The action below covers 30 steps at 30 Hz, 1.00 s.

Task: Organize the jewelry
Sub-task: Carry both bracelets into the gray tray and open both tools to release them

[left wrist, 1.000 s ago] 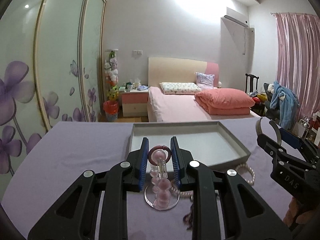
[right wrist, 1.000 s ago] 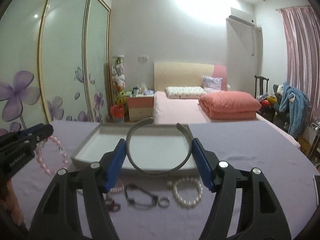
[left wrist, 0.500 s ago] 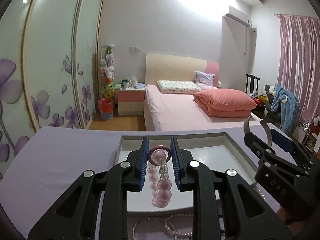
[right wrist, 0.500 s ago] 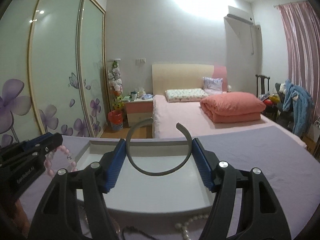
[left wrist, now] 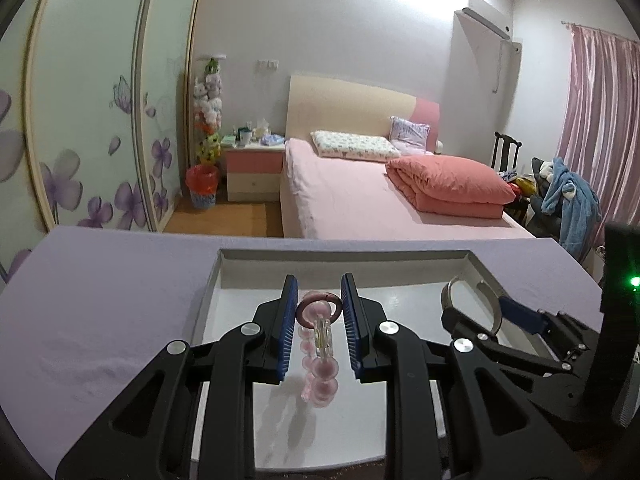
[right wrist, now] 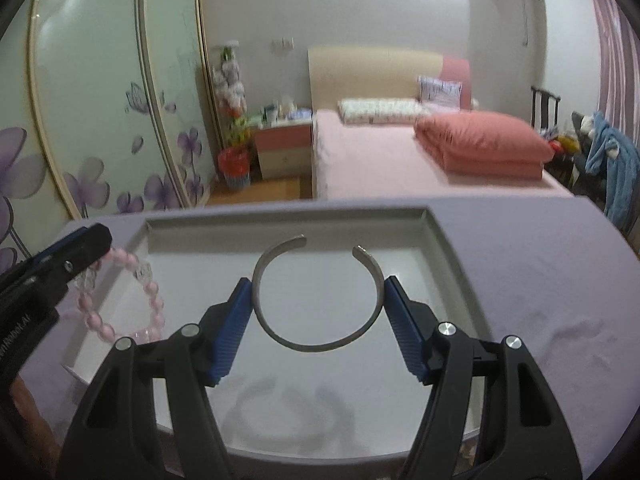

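My left gripper (left wrist: 318, 312) is shut on a pink bead bracelet (left wrist: 318, 360) that hangs over the white tray (left wrist: 248, 268). The bracelet also shows in the right wrist view (right wrist: 140, 300), at the tray's left side. My right gripper (right wrist: 318, 300) is shut on a grey open metal bangle (right wrist: 316, 344) and holds it level above the middle of the tray (right wrist: 448, 236). The right gripper also shows in the left wrist view (left wrist: 472, 312), over the tray's right part.
The tray sits on a table with a lilac cloth (left wrist: 100, 292). Beyond the table's far edge are a pink bed (left wrist: 360, 200), a nightstand (left wrist: 252, 172) and mirrored wardrobe doors (left wrist: 80, 120). A chair with clothes (left wrist: 568, 192) stands at the right.
Both grippers have moved forward from above the loose jewelry on the cloth to over the tray, each still holding its piece. The jewelry left on the cloth has dropped out of view.
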Each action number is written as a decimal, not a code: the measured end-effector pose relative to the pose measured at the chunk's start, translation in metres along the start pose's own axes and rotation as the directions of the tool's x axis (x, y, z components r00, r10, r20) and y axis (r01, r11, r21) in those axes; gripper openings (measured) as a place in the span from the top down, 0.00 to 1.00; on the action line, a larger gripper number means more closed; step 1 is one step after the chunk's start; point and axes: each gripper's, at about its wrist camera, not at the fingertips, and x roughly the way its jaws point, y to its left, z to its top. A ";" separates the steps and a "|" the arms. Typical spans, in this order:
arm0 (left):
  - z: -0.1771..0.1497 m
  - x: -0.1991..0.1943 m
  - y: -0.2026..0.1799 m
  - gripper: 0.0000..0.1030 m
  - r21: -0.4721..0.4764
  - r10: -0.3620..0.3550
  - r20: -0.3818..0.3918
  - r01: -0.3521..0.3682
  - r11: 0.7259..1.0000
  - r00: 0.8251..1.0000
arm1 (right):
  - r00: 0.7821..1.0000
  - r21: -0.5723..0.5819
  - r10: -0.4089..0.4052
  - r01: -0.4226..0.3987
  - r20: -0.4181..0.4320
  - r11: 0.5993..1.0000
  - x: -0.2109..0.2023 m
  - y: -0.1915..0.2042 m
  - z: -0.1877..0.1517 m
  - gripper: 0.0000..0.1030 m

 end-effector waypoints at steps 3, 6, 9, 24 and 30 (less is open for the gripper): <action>-0.001 0.007 0.003 0.77 -0.007 0.003 -0.022 -0.003 1.000 1.000 | 0.999 0.006 0.005 -0.005 -0.048 1.000 0.012 0.001 -0.003 0.37; -0.003 0.009 0.006 0.77 -0.014 0.005 -0.034 -0.005 1.000 0.999 | 0.997 0.005 0.008 -0.008 -0.075 1.000 0.016 0.003 -0.005 0.36; 0.001 0.006 0.010 0.70 -0.021 0.012 -0.031 -0.013 1.000 0.999 | 0.999 0.003 0.001 -0.001 -0.050 1.000 0.010 0.003 -0.004 0.28; 0.001 -0.032 0.032 0.63 -0.053 0.062 -0.028 -0.063 0.997 0.998 | 1.000 0.035 -0.011 0.010 0.024 0.999 -0.046 -0.023 -0.007 0.28; -0.021 -0.060 0.041 0.54 -0.030 0.070 -0.057 -0.072 0.997 0.996 | 0.999 0.036 -0.035 0.034 0.032 0.999 -0.077 -0.044 -0.023 0.28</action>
